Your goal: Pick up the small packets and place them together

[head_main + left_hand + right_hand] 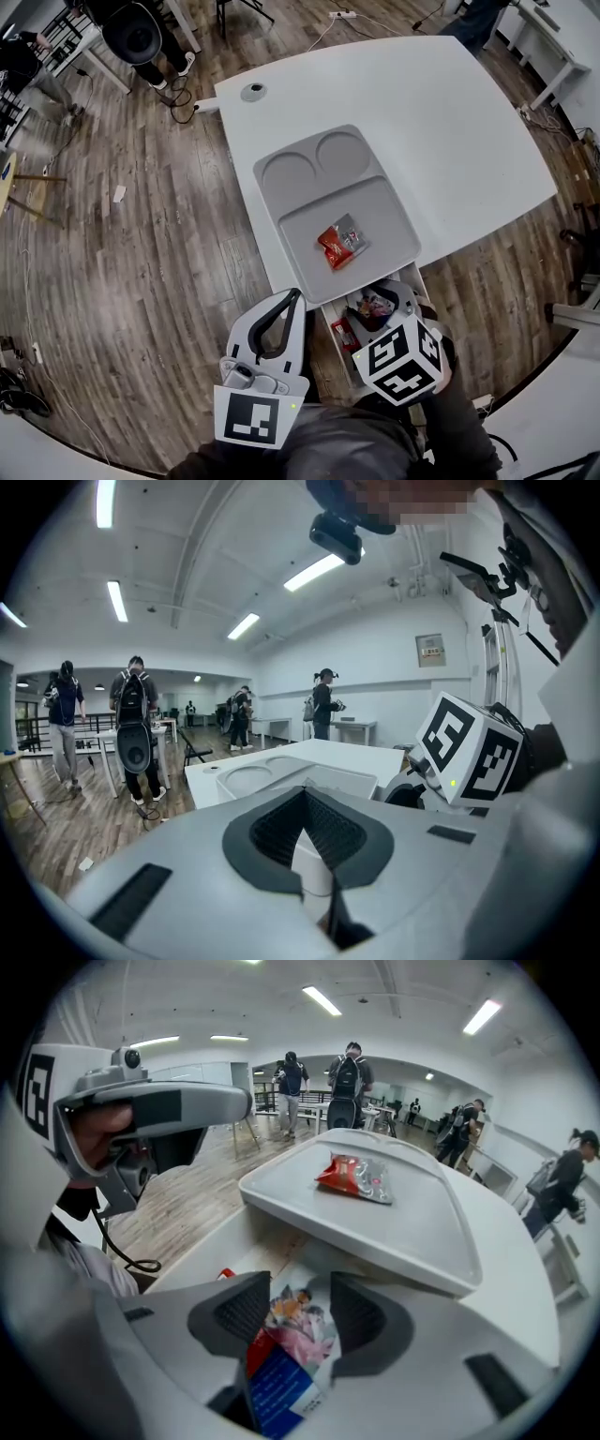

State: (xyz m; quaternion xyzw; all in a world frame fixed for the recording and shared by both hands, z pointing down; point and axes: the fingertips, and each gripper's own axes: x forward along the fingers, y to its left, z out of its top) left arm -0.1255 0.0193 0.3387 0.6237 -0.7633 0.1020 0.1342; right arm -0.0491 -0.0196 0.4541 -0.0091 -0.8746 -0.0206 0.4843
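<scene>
One red packet (341, 246) on one tray (309, 225), one colourful packet (281, 1354) between right tool (300, 1284) jaws

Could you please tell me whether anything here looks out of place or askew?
Nothing looks spilled or damaged. One red packet lies alone and slightly askew on the grey tray, apart from the other packets in the white bin at the near edge of the table.

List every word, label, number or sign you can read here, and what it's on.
None can be read.
Red packet on the tray: print too blurred.
Blue-and-pink packet in the right gripper view: fine print too small.
Wall notice: too small.
Marker cube: black squares only, no words.
</scene>
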